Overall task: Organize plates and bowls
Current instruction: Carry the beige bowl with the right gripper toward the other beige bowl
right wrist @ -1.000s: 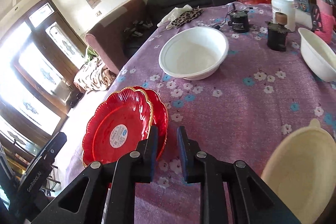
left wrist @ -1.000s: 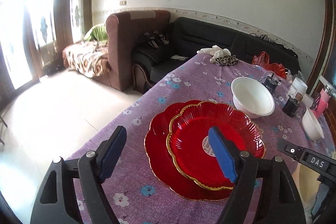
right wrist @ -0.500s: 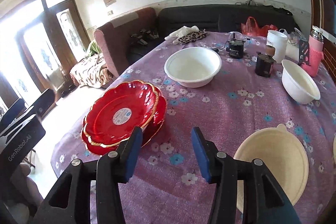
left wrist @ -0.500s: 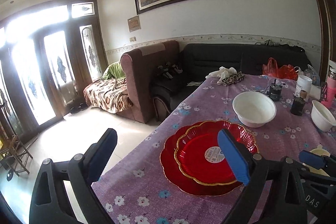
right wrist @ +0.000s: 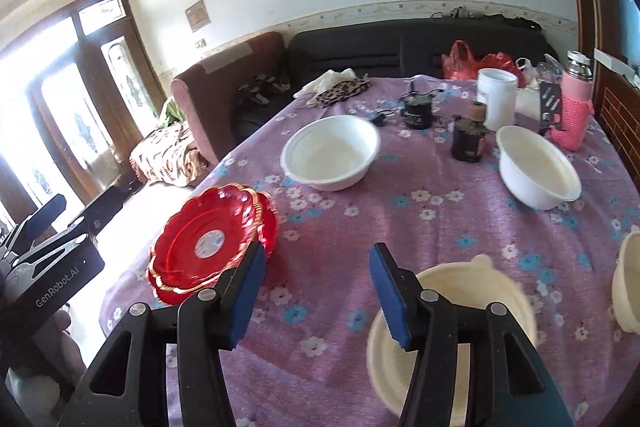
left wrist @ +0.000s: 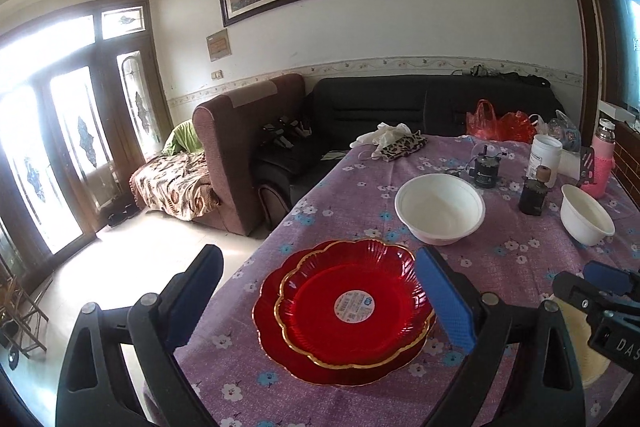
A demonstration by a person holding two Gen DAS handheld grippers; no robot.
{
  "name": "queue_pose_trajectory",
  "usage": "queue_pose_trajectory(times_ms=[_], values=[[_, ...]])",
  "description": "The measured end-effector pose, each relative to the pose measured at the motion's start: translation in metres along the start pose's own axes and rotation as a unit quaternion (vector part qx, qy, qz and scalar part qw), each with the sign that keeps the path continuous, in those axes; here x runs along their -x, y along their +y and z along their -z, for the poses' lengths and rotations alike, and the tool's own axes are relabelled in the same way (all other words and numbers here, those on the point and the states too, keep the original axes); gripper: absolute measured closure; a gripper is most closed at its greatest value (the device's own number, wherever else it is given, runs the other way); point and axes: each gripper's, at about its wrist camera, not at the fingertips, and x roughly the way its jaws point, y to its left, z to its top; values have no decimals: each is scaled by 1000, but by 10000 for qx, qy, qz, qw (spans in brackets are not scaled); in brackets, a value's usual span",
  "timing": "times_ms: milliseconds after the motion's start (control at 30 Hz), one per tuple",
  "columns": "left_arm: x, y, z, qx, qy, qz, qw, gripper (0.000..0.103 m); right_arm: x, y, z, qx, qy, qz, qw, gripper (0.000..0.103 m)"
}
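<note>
Both grippers — left gripper (left wrist: pixel 320 303), right gripper (right wrist: pixel 318 291) — hover empty, tilted tableward.

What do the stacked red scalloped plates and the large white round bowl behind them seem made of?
Stacked red scalloped plates: likely glossy translucent plastic, judging by sharp highlights, gold-painted rims and a factory sticker. Large white round bowl: probably matte disposable foam or pulp, with a thick rolled rim and no shine; uncertain.

Doors (left wrist: pixel 60 147) glare white; fisheye edges; slight blur
</note>
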Motion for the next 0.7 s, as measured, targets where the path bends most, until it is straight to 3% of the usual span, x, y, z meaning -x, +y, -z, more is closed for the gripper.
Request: queue_pose_trajectory(times_ms=[167,267,400,500,700], values=[[-19,6,-29,220,312,892,9953,7,10,-33,-23,-261,-39,187,9995,45],[-35,22,-54,627,651,1607,9828,7,23,-50,-44,-457,-190,262,9984,45],[-49,39,-81,1002,996,2116,9671,7,36,-66,-70,-651,-352,262,9969,44],[-47,49,-93,1034,983,2181,9654,7,47,-74,-83,-749,-466,240,9958,44],[-42,68,-105,855,823,1986,9729,7,70,-91,-91,-727,-659,576,9935,39]])
